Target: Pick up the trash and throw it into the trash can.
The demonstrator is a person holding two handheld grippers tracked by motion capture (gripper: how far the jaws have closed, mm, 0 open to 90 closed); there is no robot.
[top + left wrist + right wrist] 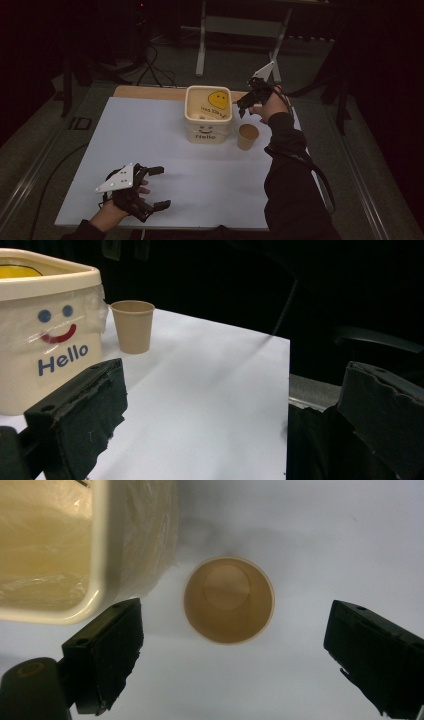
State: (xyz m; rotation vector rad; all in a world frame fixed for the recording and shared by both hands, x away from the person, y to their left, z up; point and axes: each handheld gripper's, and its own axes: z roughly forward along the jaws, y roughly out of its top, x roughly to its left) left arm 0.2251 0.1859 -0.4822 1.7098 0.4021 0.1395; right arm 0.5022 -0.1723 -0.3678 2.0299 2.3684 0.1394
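Hovering above the cup (228, 600), the right gripper (235, 655) looks straight down w/ jaws spread wide, nothing held. Cup stands upright on the table (150, 145), just beside the tub (208, 114). Left gripper (159, 186) rests at the near-left corner, jaws apart, empty.

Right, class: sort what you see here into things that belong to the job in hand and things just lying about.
In the job:
- paper cup, upright and empty
- right tool, open above the cup
- cream tub beside the cup

Lying about:
- left tool, open, near the table's front edge
- metal stand behind the table
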